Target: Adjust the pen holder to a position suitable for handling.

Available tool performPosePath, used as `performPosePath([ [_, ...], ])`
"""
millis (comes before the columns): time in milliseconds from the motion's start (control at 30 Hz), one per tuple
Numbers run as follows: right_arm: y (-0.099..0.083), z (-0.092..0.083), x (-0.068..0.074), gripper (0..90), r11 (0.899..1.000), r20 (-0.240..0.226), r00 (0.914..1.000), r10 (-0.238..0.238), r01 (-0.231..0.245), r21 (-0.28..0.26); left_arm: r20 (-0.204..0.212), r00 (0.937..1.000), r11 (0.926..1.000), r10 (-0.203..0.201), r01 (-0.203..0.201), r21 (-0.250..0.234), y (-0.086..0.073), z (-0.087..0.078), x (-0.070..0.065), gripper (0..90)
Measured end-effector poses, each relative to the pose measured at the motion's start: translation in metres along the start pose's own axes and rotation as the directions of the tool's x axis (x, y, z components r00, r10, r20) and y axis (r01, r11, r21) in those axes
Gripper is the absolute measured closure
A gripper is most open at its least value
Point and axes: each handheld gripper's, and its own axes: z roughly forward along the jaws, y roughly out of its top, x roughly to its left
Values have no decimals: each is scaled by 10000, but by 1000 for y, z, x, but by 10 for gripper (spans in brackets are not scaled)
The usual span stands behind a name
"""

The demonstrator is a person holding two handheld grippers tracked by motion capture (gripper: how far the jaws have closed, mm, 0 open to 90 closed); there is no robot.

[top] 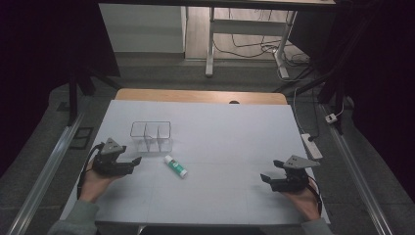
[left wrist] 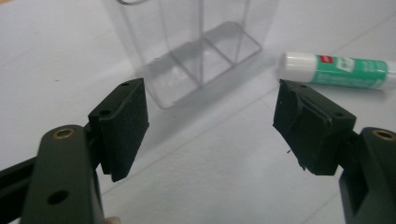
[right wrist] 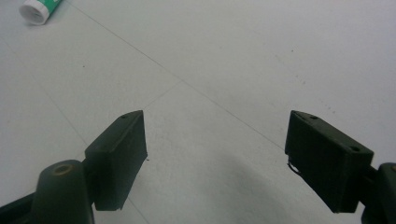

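Observation:
A green glue stick with a white cap lies on its side near the middle left of the white table. Just behind it stands a clear plastic box divided into compartments. My left gripper hovers left of the stick, jaws open and pointing right with nothing between them. In the left gripper view the box is ahead and the glue stick at upper right, beyond the open left gripper. My right gripper sits far right, open and empty. Its own view shows the right gripper over bare table and the stick's cap at top left.
The white sheet covers the table, with a wooden strip along its far edge. Metal rails run down both sides. A power strip and cables lie on the floor at right, and desk legs stand beyond.

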Motion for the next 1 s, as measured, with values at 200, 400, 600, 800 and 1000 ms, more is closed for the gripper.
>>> performPosePath([
  [200, 1, -1, 2, 199, 10000, 45, 10000, -83, 83, 33, -292, 9996, 9998, -7, 13, 214, 5, 4, 7, 271],
  [400, 1, 1, 2, 199, 10000, 24, 10000, -68, 68, 52, -656, 9967, 9983, -482, 502, 299, 5, 10, 26, 297],
  [600, 0, 3, 1, 199, 9999, 29, 10000, -32, 31, 144, -847, 9952, 9982, -499, 526, 297, 9, 16, 39, 335],
  [800, -1, 1, 2, 200, 9996, 130, 9999, -95, 92, 272, -1030, 9925, 9968, -657, 700, 387, 8, 22, 49, 347],
  [1000, -2, 2, 3, 200, 9993, 139, 9999, -98, 92, 363, -1030, 9920, 9960, -735, 783, 431, 10, 33, 57, 454],
])
